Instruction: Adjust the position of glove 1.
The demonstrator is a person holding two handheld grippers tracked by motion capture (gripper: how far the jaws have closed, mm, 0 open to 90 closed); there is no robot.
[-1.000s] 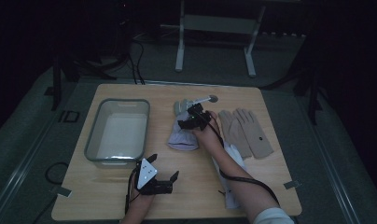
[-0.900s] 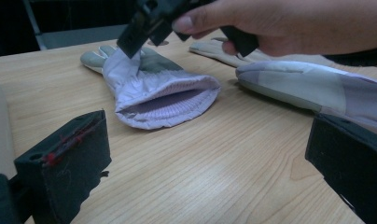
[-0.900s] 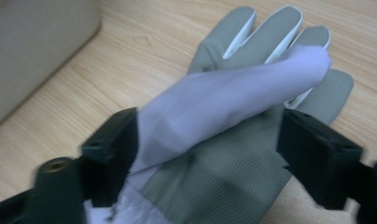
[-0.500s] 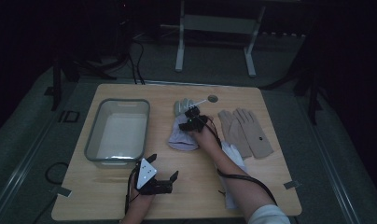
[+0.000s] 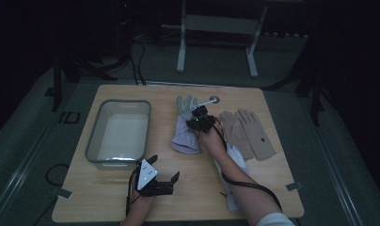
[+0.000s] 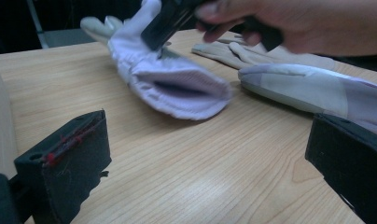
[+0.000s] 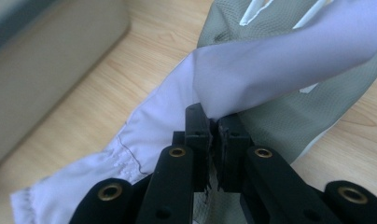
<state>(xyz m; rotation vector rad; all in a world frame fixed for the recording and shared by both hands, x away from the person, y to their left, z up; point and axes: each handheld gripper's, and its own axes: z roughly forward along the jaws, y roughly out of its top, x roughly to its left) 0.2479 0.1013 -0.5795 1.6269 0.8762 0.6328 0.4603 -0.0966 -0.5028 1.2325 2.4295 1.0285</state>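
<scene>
A lavender and grey glove (image 5: 184, 134) lies at the table's middle, cuff toward the front. My right gripper (image 5: 199, 120) is on it; its jaws have just been closing. In the right gripper view the right gripper (image 7: 213, 123) is shut on a fold of the glove's lavender fabric (image 7: 280, 70), which is pulled up taut. My left gripper (image 5: 155, 178) rests near the front edge. Its jaws stand wide open with nothing between them, and the left gripper (image 6: 205, 168) faces the glove's open cuff (image 6: 177, 88).
A grey bin (image 5: 95, 136) stands on the left side of the table. A pair of tan gloves (image 5: 254, 134) lies at the right. A second lavender glove (image 5: 235, 157) lies under the right forearm. A small round metal piece (image 5: 214, 99) sits near the far edge.
The right hand has shifted slightly over the lavender glove. The left gripper has kept still.
</scene>
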